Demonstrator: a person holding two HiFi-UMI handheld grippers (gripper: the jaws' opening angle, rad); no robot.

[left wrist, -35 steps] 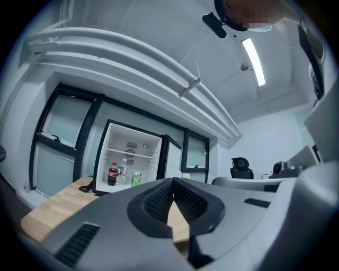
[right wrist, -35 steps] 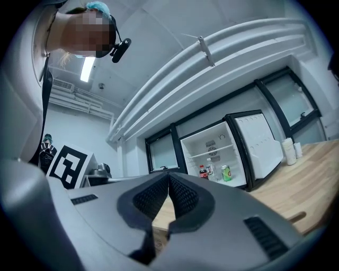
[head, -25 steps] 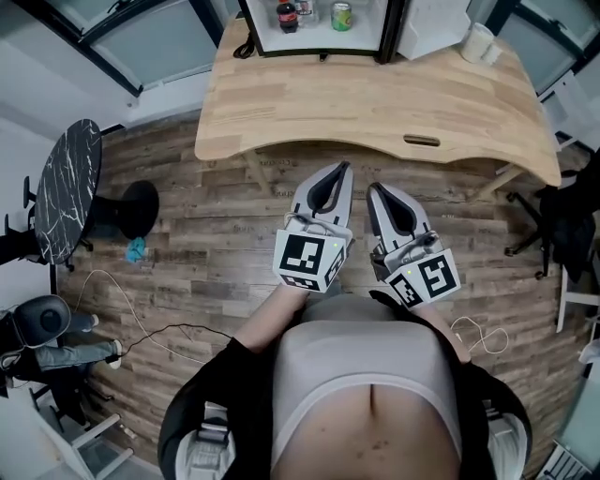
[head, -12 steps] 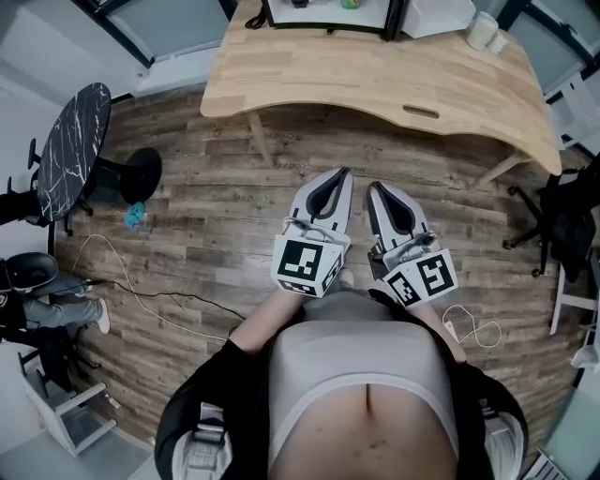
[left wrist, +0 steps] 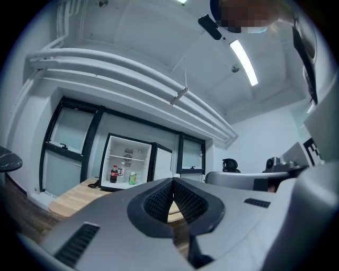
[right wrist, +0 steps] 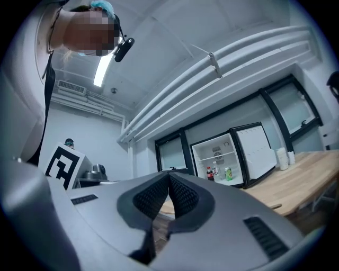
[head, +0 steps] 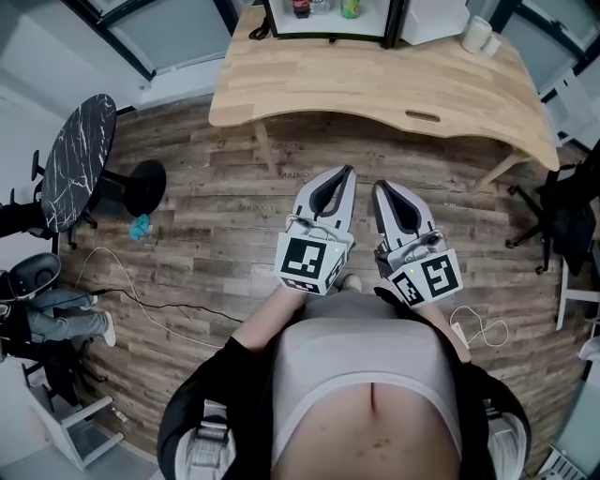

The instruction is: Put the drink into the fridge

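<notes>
The small fridge [left wrist: 130, 169] stands open on the far side of the wooden desk [head: 375, 84]. Inside it are a cola bottle [left wrist: 113, 173], a green can [left wrist: 132, 178] and a small jar between them. The right gripper view shows the same bottle [right wrist: 209, 173] and can [right wrist: 228, 173]. In the head view only the fridge's lower frame [head: 394, 23] shows at the top edge. My left gripper [head: 345, 171] and right gripper [head: 380, 186] are side by side in front of my body over the wood floor, well short of the desk. Both are shut with nothing between the pads [left wrist: 159, 201].
The fridge's white door [right wrist: 256, 152] hangs open to the right, with white cups [head: 478, 36] beside it. A round black marble table [head: 75, 169] stands at left, with a blue cloth [head: 141, 227] and a cable [head: 141, 309] on the floor. A black chair [head: 567, 220] stands at right.
In the head view the desk and fridge have slid toward the top edge. Both grippers keep the same pose in front of my body and stay shut.
</notes>
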